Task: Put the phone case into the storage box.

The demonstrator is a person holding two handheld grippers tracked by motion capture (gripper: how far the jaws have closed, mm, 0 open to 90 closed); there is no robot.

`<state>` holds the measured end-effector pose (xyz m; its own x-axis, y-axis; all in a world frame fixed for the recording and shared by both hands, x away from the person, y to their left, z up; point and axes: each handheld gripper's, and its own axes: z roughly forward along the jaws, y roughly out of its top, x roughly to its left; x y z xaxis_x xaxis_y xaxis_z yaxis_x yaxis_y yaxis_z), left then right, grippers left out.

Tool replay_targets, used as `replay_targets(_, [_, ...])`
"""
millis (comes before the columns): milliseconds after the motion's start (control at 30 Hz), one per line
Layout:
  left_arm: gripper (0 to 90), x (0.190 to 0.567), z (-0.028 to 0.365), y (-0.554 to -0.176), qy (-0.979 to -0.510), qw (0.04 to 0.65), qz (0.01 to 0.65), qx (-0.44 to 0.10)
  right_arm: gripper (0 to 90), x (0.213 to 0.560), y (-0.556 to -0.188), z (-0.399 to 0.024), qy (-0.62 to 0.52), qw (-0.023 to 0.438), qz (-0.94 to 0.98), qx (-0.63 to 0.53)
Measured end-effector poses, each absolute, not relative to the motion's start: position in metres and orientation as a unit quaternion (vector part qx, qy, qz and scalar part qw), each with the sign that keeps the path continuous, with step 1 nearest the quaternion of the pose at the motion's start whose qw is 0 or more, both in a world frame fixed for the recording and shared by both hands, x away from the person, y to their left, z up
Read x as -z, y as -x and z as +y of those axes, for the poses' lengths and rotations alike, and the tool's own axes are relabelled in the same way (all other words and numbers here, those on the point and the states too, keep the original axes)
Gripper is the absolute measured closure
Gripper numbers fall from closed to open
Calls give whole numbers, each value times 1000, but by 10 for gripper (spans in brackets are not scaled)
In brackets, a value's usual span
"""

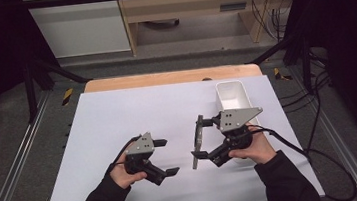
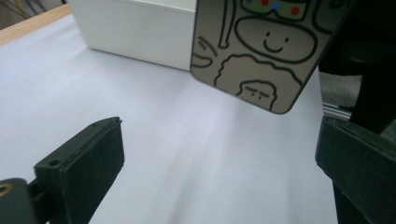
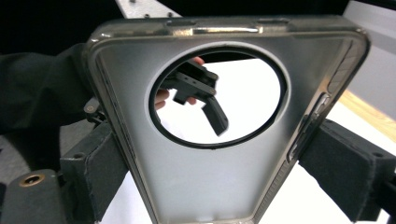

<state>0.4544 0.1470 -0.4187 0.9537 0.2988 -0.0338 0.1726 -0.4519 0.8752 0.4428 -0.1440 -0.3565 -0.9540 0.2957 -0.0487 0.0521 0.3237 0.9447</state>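
phone case (image 3: 219,186) | light, flexible, slick; grip side edges | right gripper (image 1: 202,141) clamped on it | left gripper (image 1: 165,157) jaws apart, empty

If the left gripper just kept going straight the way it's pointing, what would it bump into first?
Most likely the phone case that the right gripper holds upright above the table. It hangs ahead of the open left gripper, slightly to one side, with the white bin behind; depth is uncertain.
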Motion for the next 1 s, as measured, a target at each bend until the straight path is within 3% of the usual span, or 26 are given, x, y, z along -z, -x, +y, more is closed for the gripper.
replay_targets(1000, [5,429,244,-449,-764,535,301,-198,118,347,-442,-166,-195,179,784,-561])
